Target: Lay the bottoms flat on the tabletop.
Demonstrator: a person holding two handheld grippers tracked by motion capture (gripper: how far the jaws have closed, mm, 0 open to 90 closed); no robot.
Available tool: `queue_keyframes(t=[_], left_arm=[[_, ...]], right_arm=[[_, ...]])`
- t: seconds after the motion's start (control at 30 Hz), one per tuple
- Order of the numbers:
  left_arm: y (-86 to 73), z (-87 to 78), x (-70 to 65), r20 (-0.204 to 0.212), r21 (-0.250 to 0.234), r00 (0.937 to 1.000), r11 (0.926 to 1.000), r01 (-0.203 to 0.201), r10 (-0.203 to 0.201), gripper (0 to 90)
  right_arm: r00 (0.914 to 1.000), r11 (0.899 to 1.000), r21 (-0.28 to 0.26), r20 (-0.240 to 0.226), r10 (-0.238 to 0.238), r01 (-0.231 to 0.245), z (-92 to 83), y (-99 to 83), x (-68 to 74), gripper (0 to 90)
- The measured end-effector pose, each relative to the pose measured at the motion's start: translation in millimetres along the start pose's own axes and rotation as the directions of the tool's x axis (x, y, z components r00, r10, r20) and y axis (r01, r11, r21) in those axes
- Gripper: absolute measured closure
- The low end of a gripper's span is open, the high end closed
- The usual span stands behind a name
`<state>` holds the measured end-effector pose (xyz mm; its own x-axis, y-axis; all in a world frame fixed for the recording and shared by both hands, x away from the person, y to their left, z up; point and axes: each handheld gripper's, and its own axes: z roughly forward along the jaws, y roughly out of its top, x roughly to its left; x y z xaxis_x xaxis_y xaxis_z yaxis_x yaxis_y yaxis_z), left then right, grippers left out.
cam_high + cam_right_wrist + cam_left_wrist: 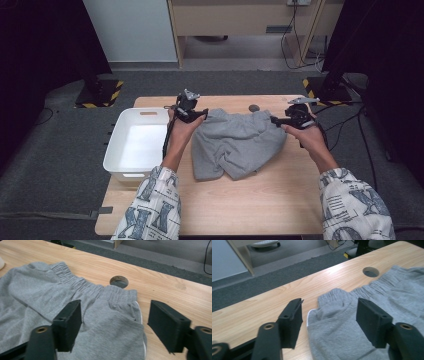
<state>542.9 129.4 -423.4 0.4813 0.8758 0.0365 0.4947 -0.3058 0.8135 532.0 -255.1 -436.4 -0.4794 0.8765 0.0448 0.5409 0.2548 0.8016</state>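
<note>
The left tongs [329,320] stand with their jaws parted over the left end of the waistband of the grey shorts [236,144], the cloth lying loose between the pads and pressed by neither, and the right tongs [115,325] gape the same way over the waistband's right corner, gripping nothing. The shorts lie rumpled on the wooden tabletop [240,205], waistband toward the far edge, just short of a round hole [119,281] in the wood. A white bin [116,145] sits at the tabletop's left edge, beside the left hand [181,131].
</note>
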Motion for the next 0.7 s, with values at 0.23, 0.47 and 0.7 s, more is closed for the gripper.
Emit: queue_keyframes(t=[0.23, 0.47, 0.7], left_arm=[[-3.6, -2.5, -6.4, 0.040, 0.028, 0.9991, 0.9995, -0.016, 0.014, 22.4], [-10.0, -5.7, -15.1, 0.084, 0.028, 0.9958, 0.9988, -0.039, 0.037, 13.6], [-14.2, -13.2, -25.8, 0.119, 0.030, 0.9909, 0.9973, -0.068, 0.064, 8.7]], right_arm=[[0.9996, 1.000, -0.008, -0.027, -0.003, 0.003, -1.5, -0.4, 8.3, 16.2], [0.9968, 0.999, -0.011, -0.066, -0.046, 0.045, -6.7, -4.4, 16.6, 19.2], [0.9946, 0.998, -0.013, -0.077, -0.070, 0.069, -11.8, -8.9, 25.9, 22.6]])
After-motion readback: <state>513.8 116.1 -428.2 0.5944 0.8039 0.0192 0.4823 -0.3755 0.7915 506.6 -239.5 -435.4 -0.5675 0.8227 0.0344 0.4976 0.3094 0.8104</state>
